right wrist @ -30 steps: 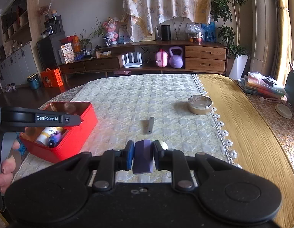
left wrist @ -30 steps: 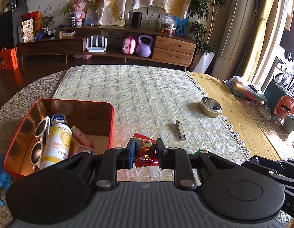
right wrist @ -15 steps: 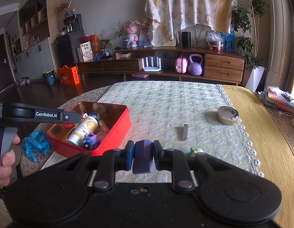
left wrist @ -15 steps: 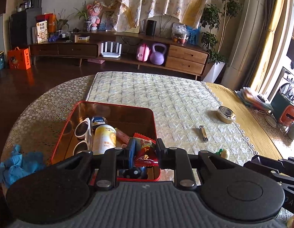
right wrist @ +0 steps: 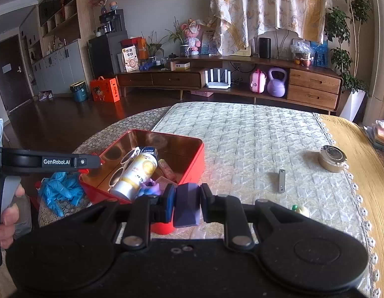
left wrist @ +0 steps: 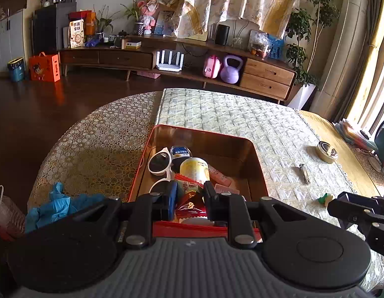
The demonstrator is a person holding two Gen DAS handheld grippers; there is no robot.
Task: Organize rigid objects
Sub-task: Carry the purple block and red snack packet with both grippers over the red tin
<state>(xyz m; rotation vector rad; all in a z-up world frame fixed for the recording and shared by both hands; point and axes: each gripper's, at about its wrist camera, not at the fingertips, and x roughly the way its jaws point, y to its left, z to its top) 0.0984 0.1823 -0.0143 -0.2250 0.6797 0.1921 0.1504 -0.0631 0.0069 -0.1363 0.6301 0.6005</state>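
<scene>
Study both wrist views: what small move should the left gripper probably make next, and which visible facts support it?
Probably open and drop the red snack packet. The left gripper holds it between its fingers just past the near wall of the red tin, above the sunglasses and can already inside.

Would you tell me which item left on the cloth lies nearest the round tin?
The nail clipper: it lies just left of the round tin, while the small green-and-yellow toy sits farther away.

Daylight enters from the right window side; the surface (right wrist: 254, 134) is bright, the floor (left wrist: 42, 104) dim. Red tin (left wrist: 204, 136) walls show glare. Fisheye bends edges; focus sharp
</scene>
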